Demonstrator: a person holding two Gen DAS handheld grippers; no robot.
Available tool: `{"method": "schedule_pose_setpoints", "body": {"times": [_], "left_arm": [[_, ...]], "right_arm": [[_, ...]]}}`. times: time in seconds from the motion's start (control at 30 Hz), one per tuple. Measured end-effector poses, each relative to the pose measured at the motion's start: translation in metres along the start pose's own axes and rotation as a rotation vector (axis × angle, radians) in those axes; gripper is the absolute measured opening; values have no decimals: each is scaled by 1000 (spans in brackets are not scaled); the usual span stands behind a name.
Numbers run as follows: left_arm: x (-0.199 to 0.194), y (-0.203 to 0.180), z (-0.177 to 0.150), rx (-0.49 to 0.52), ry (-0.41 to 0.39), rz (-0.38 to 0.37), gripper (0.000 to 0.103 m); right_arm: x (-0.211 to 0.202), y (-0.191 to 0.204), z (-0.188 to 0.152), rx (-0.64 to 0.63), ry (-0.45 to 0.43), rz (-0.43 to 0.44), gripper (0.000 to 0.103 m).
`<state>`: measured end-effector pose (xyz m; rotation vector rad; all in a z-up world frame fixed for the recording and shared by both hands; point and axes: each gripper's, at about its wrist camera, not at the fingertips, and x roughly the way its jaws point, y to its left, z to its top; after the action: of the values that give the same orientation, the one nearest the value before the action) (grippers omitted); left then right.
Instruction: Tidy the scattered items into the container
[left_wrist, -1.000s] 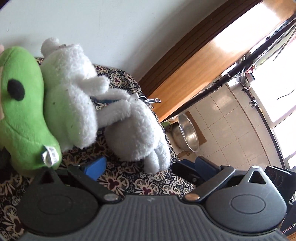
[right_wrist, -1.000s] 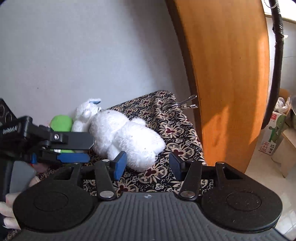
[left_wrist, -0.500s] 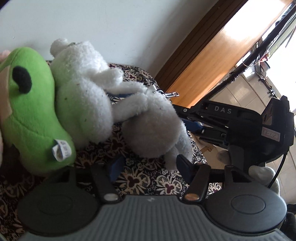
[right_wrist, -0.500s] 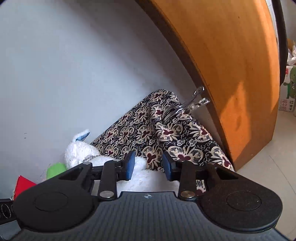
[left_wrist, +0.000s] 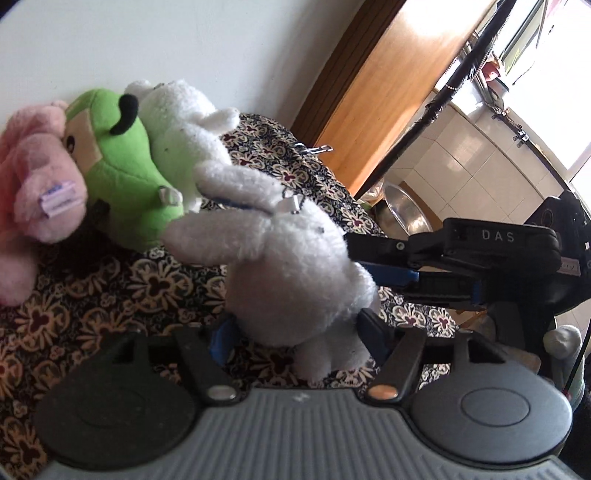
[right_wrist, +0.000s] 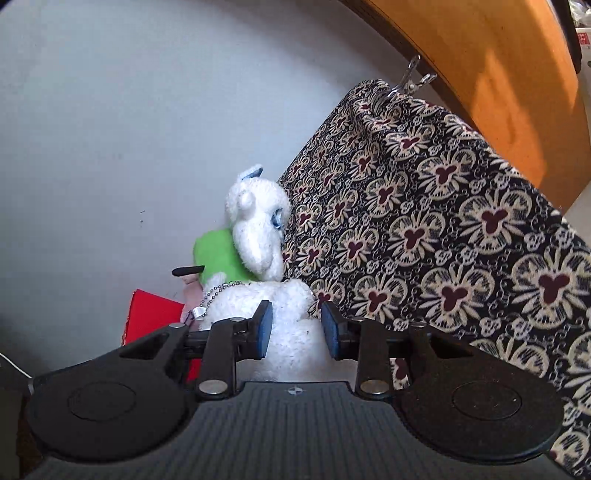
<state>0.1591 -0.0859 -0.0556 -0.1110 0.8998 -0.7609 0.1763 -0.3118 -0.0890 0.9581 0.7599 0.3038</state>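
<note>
**Both grippers on the white plush**

My left gripper (left_wrist: 295, 332) has its blue pads pressed into the fluffy white plush toy (left_wrist: 288, 266) — my right gripper (right_wrist: 295, 328) clamps the same toy. Beyond lie a green plush (left_wrist: 122, 166) and a pink plush (left_wrist: 33, 177) on floral cloth (right_wrist: 443, 240).

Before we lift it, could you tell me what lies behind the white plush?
A green plush leans against the white plush, with a pink plush beyond. The patterned cloth beneath them is partly hidden.
</note>
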Motion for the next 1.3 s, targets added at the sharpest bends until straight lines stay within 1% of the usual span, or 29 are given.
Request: {"method": "schedule_pose_setpoints", "body": {"times": [0.07, 0.1, 0.2, 0.3, 0.33, 0.37, 0.47, 0.53, 0.57, 0.63, 0.7, 0.77, 0.8, 0.87, 0.93, 0.97, 1.0, 1.07, 1.13, 1.2, 1.3], "left_arm": [[-15, 3, -11, 15, -5, 20, 73], [-20, 5, -15, 7, -6, 30, 74], [-35, 18, -27, -48, -15, 50, 74], [-46, 32, -37, -110, -24, 66, 74], [-49, 35, -39, -117, -21, 67, 74], [-48, 29, -37, -117, -25, 76, 73], [-64, 28, -44, -95, -57, 92, 72], [-79, 30, -47, -96, -94, 84, 72], [-87, 32, -48, -100, -110, 67, 72], [-95, 32, -47, -109, -130, 39, 72], [-96, 35, -47, -125, -134, 29, 71], [-94, 36, -47, -153, -126, -5, 72], [-92, 34, -46, -149, -129, -15, 75], [-90, 23, -41, -116, -136, -34, 77], [-84, 14, -35, -89, -134, -72, 78], [-80, 9, -32, -76, -128, -92, 81], [-76, 4, -29, -62, -125, -105, 86], [-67, -8, -27, -15, -117, -109, 89], [-58, -16, -28, 12, -96, -120, 89], [-50, -19, -32, 10, -71, -134, 89], [-41, -20, -37, 10, -43, -120, 89]], "right_arm": [[3, 3, -11, 15, 27, 33, 33], [6, 4, -19, 18, 46, 42, 33], [18, 14, -38, -6, 99, 51, 34], [31, 20, -55, 2, 136, 64, 35], [34, 23, -59, 1, 144, 64, 36], [37, 26, -62, -8, 146, 63, 37], [39, 39, -70, -42, 148, 61, 38], [43, 48, -72, -68, 149, 51, 38], [45, 51, -73, -79, 150, 39, 38], [47, 52, -74, -74, 141, 24, 44], [46, 51, -76, -58, 135, 8, 44], [42, 49, -79, -65, 109, -23, 44], [40, 51, -79, -81, 90, -42, 44], [32, 54, -78, -124, 43, -89, 44], [23, 56, -76, -148, -5, -126, 44], [17, 55, -73, -154, -36, -146, 45], [12, 54, -71, -152, -56, -154, 47], [3, 49, -66, -141, -85, -160, 50], [-3, 43, -63, -135, -98, -171, 52], [-6, 39, -63, -138, -109, -178, 52], [-8, 34, -62, -140, -116, -163, 54]]}}
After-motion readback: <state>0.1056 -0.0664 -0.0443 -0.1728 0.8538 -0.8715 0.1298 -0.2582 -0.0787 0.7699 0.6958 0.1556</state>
